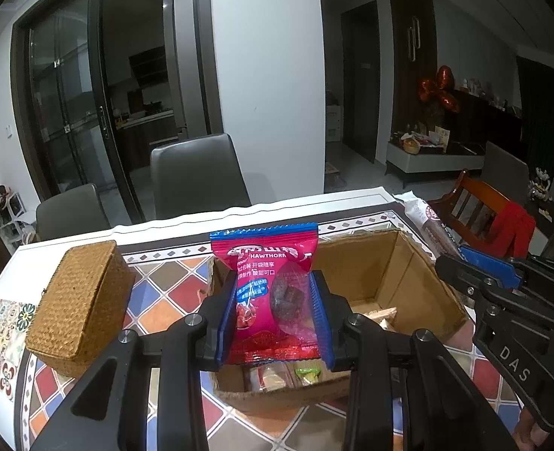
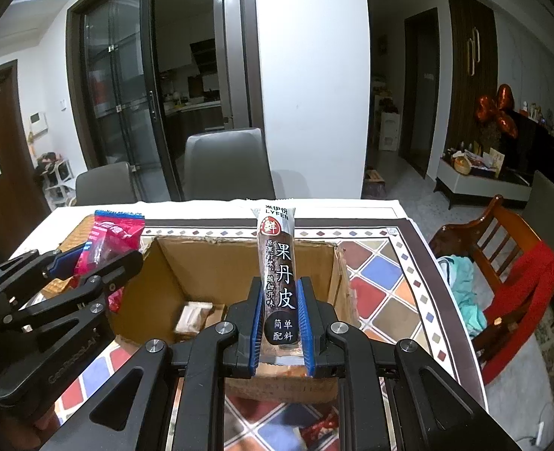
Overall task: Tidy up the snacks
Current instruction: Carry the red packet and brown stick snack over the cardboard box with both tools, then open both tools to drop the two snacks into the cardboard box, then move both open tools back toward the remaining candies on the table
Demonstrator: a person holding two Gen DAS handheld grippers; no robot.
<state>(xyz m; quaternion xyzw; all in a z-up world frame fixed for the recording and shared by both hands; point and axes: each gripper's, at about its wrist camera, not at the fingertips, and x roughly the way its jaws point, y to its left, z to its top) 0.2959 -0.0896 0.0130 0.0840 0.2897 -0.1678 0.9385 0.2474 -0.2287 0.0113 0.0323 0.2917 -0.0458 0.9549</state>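
The left gripper is clamping a red pouch over the box; the right gripper is squeezing a dark stick above it. Both are looking light, crinkly and slippery, so gripping mid-body is holding best.

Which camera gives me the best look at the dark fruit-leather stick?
The right wrist view: the fruit-leather stick stands upright, label facing the camera, clamped in the right gripper over the cardboard box. The left wrist view shows only its side, slanting beyond the box.
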